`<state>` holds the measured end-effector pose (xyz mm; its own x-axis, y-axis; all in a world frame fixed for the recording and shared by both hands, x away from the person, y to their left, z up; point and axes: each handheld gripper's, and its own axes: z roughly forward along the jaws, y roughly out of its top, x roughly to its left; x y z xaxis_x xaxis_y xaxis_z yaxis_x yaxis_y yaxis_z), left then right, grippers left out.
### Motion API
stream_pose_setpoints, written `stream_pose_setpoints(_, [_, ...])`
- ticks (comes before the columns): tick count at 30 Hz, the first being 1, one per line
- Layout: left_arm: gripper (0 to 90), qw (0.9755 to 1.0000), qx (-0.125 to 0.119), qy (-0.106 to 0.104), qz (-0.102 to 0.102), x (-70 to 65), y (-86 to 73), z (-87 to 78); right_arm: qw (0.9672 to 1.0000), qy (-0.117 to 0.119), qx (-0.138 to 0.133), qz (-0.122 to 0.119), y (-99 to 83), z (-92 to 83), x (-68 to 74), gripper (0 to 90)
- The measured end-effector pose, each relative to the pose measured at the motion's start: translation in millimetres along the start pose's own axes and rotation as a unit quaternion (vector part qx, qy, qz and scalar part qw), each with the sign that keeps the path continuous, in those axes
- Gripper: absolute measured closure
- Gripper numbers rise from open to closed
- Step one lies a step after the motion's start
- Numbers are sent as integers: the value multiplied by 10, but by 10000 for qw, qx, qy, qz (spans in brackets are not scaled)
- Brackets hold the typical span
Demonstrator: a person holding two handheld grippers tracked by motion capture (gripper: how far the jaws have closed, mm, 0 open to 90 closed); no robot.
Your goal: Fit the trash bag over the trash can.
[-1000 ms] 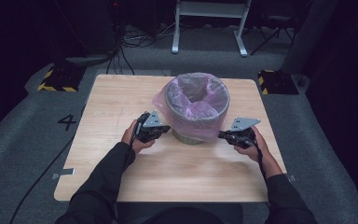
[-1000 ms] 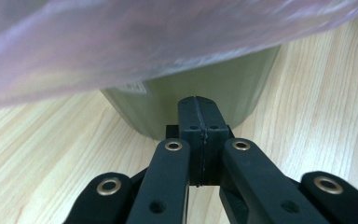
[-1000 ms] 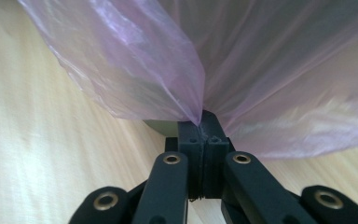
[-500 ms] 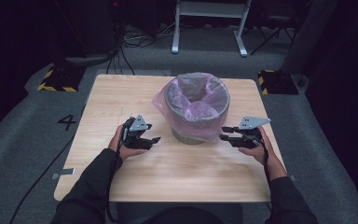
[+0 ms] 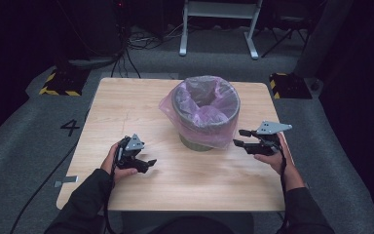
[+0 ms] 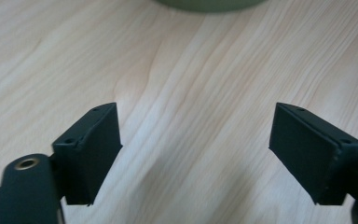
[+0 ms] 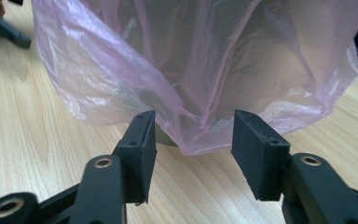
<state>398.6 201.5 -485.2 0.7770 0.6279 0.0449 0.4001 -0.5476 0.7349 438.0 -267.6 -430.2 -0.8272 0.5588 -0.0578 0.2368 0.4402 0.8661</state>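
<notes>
- My left gripper (image 5: 148,164) has just been opening; jaws released, nothing between, over bare table (image 5: 126,102).
- My right gripper (image 5: 239,138) has just been opening, released beside the pink bag (image 7: 205,60) on the bin (image 5: 195,142), mid-table.

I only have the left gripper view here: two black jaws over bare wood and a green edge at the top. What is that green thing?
Observer: The base of a bin, lined with a pink bag folded over its rim.
Operator: Is the right gripper holding that bag?
Observer: No. The right gripper is open, its jaws having just been opening; the bag's hem hangs beyond them, untouched.
Operator: And the left one?
Observer: The left gripper sits open on the table, apart from the bin.
</notes>
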Motion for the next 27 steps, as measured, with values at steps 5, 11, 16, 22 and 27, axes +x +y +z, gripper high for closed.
stream_pose_setpoints(5, [170,10000,22,12,-87,-32,-106,-35,9999,-22,-128,24,31,-69,13,476])
stream_pose_setpoints(11, [165,9998,99,78,-142,-58,-185,-37,9997,-119,-210,71,63,-140,25,415])
stream_pose_setpoints(16, [168,9995,208,55,-245,-52,-232,-33,9993,-218,-287,122,82,-183,23,374])
stream_pose_setpoints(22, [165,9991,187,22,-393,-22,-276,-37,9986,-347,-361,191,111,-211,20,294])
stream_pose_setpoints(27, [159,9992,169,11,-350,-10,-278,-33,9969,-408,-531,408,126,-229,-1,236])
